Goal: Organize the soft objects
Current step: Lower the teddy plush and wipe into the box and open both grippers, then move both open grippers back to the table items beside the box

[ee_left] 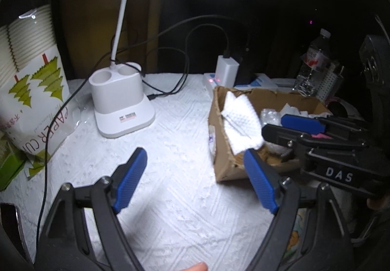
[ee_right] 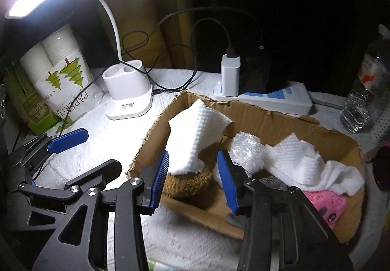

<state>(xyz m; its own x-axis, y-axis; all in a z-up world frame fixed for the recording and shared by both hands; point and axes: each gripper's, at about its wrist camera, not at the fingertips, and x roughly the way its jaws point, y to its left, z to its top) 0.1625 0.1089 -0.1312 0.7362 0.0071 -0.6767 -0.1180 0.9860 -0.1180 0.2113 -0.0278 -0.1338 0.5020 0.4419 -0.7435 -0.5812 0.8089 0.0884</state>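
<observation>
A torn cardboard box (ee_right: 287,122) (ee_left: 219,163) sits on the white cloth. A folded white tissue (ee_right: 195,134) (ee_left: 241,124) hangs over the box's left end, just beyond my right gripper (ee_right: 192,158), whose jaws are open around its lower edge. Whether a pad touches it I cannot tell. In the box lie a brown fuzzy piece (ee_right: 187,185), bubble wrap (ee_right: 246,151), more white tissue (ee_right: 299,161) and a pink item (ee_right: 324,205). My left gripper (ee_left: 195,158) is open and empty over the cloth, left of the box. It also shows in the right wrist view (ee_right: 68,139).
A white lamp base (ee_left: 119,100) with cables stands behind. A paper cup bag (ee_left: 31,85) is at the left. A power strip with a white charger (ee_right: 231,78) lies behind the box. A water bottle (ee_right: 365,90) stands at the right.
</observation>
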